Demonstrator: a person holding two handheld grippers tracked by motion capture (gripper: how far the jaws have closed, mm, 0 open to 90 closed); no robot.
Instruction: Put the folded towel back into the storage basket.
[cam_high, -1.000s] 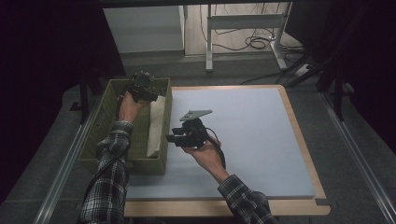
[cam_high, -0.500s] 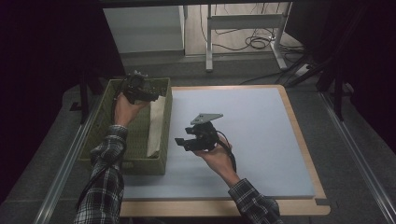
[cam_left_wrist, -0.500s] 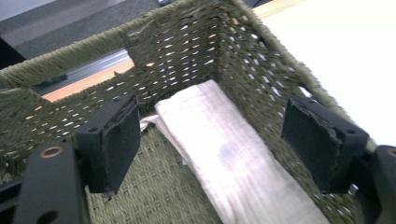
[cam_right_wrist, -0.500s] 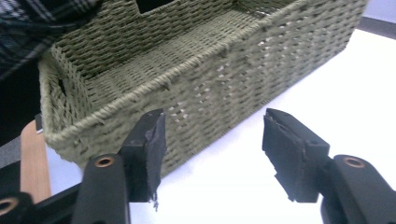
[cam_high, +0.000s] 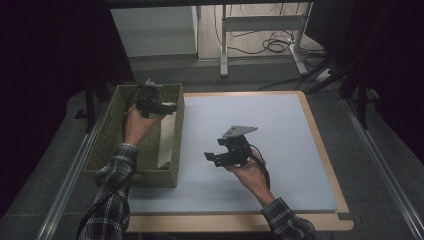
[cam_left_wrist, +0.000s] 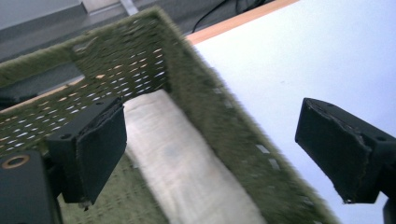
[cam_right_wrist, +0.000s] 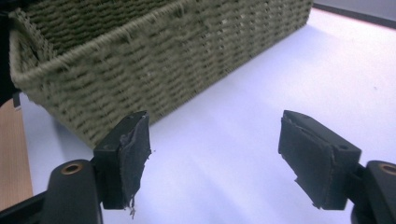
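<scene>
An olive woven basket (cam_high: 107, 137) stands at the left of the pale blue mat (cam_high: 285, 135). A pale folded cloth (cam_high: 167, 142) lies inside it along its right wall. My left gripper (cam_high: 156, 104) hovers over the basket's far end. Its jaws have just been opening and stand open, with nothing between them, above the cloth (cam_left_wrist: 187, 163) and the basket wall (cam_left_wrist: 219, 121). My right gripper (cam_high: 214, 157) is over the mat, right of the basket and pointing at its outer wall (cam_right_wrist: 140, 60). Its jaws (cam_right_wrist: 219, 156) have also just been opening and are empty.
The mat lies on a wooden board (cam_high: 327, 165) with a narrow rim. Metal rails (cam_high: 70, 175) run along both sides of the table. Behind it stand a white cabinet (cam_high: 155, 30) and a frame's legs (cam_high: 225, 45), with cables (cam_high: 275, 45) on the floor.
The right gripper has drawn away from the basket's right wall, rightward over the mat. The left gripper has lifted slightly over the basket. Both sets of jaws stand wider.
</scene>
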